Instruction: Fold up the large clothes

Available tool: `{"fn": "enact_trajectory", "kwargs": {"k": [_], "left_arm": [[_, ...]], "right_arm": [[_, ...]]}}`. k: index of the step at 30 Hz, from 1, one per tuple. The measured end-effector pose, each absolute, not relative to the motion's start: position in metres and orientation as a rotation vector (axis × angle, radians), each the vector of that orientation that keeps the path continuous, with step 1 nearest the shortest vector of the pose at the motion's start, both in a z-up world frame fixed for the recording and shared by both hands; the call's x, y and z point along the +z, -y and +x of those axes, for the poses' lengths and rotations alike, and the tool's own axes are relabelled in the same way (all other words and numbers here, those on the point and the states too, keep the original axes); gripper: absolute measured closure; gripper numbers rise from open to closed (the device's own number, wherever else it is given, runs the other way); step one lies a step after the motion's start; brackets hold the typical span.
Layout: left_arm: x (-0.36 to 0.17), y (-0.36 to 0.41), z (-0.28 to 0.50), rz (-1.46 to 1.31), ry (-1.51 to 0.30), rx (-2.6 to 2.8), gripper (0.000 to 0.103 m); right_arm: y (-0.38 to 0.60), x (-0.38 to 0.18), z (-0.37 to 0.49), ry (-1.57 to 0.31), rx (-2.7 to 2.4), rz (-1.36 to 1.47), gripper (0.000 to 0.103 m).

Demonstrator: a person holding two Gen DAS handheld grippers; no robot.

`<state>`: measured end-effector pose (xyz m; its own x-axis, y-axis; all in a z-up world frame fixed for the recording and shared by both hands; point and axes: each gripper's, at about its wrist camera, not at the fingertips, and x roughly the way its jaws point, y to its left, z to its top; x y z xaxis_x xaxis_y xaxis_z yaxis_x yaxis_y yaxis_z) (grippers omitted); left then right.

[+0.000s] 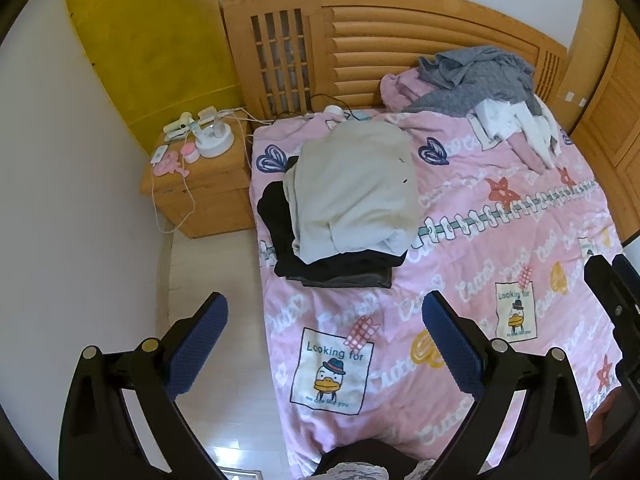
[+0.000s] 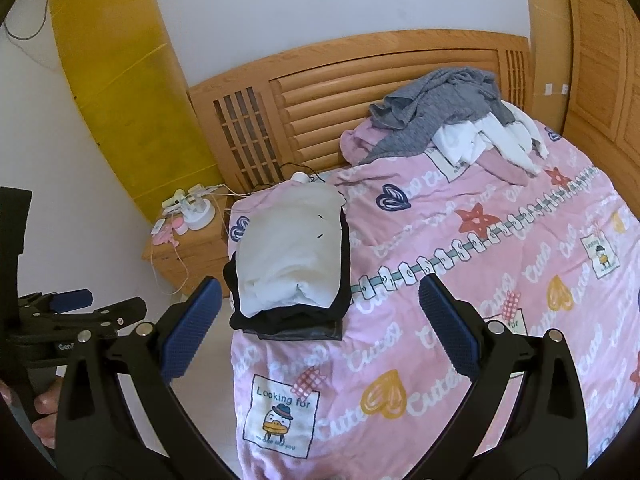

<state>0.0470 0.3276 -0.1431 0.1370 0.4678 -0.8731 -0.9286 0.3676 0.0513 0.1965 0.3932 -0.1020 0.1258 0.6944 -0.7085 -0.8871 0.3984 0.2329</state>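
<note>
A stack of folded clothes lies on the left side of the pink bedspread (image 1: 460,256) (image 2: 460,304): a cream garment (image 1: 352,192) (image 2: 292,256) on top of black ones (image 1: 340,270) (image 2: 288,320). An unfolded heap sits near the headboard on the right, a grey garment (image 1: 476,80) (image 2: 436,108) over white clothes (image 1: 516,124) (image 2: 488,140). My left gripper (image 1: 324,344) hangs open above the bed's near left edge, holding nothing. My right gripper (image 2: 320,328) is open too, held above the bed in front of the stack. The left gripper (image 2: 74,300) also shows at the right wrist view's left edge, with a hand (image 2: 42,412) on it.
A wooden nightstand (image 1: 200,200) (image 2: 188,256) left of the bed carries a white round device (image 1: 214,142) (image 2: 198,212), small pink items and trailing cables. A wooden headboard (image 1: 400,40) (image 2: 360,80) stands behind, a wardrobe (image 1: 608,112) (image 2: 600,60) on the right, pale floor (image 1: 224,320) on the left.
</note>
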Motion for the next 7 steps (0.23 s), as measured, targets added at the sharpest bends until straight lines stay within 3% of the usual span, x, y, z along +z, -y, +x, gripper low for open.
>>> {"fn": "enact_trajectory", "kwargs": {"k": [7], "left_arm": [[-0.1421,-0.3272,0.042,-0.608,-0.949,1.089,0.008]], "right_arm": [[-0.3906,-0.1013,0.1992,-0.867,1.158,-0.257,0.007]]}}
